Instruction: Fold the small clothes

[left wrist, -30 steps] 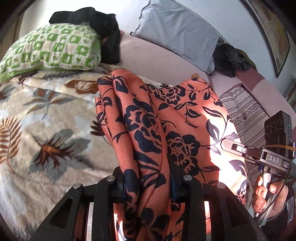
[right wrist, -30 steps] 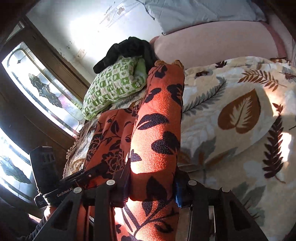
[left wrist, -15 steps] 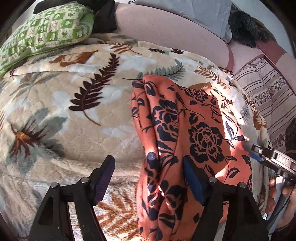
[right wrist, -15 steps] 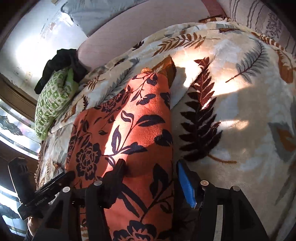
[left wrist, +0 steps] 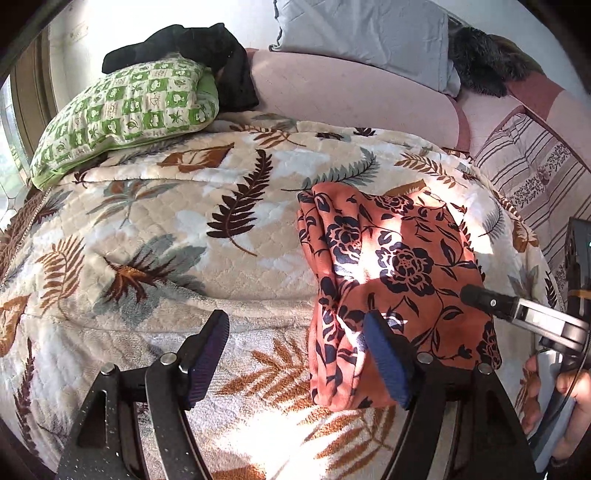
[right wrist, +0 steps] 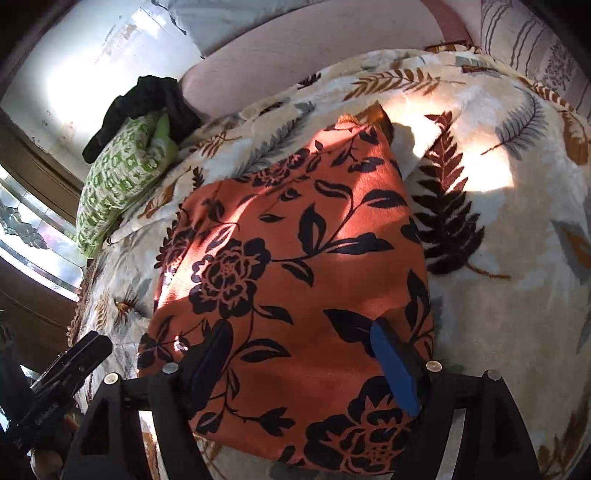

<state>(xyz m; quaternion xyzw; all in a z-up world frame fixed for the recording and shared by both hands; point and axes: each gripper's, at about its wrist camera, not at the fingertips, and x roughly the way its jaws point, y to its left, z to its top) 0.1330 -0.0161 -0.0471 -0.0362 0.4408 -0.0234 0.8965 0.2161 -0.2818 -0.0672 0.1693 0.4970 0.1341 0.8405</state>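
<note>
The garment [right wrist: 295, 266], orange with black flowers, lies folded flat on the bed, under the right claw [right wrist: 299, 365], right of the left claw [left wrist: 295, 358].

Spread across the bed: a cream leaf-print blanket [left wrist: 155, 236]. At its far left corner, a green-and-white checked pillow [left wrist: 129, 110], with a black garment [left wrist: 207, 48] heaped on top. Behind, a pink bolster [left wrist: 351, 96], then a grey pillow [left wrist: 369, 33] leaning against the wall. At right, a striped cushion [left wrist: 532, 177].

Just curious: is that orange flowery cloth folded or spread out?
Folded: the orange cloth lies as a compact rectangle on the bedspread, layered edges showing.
</note>
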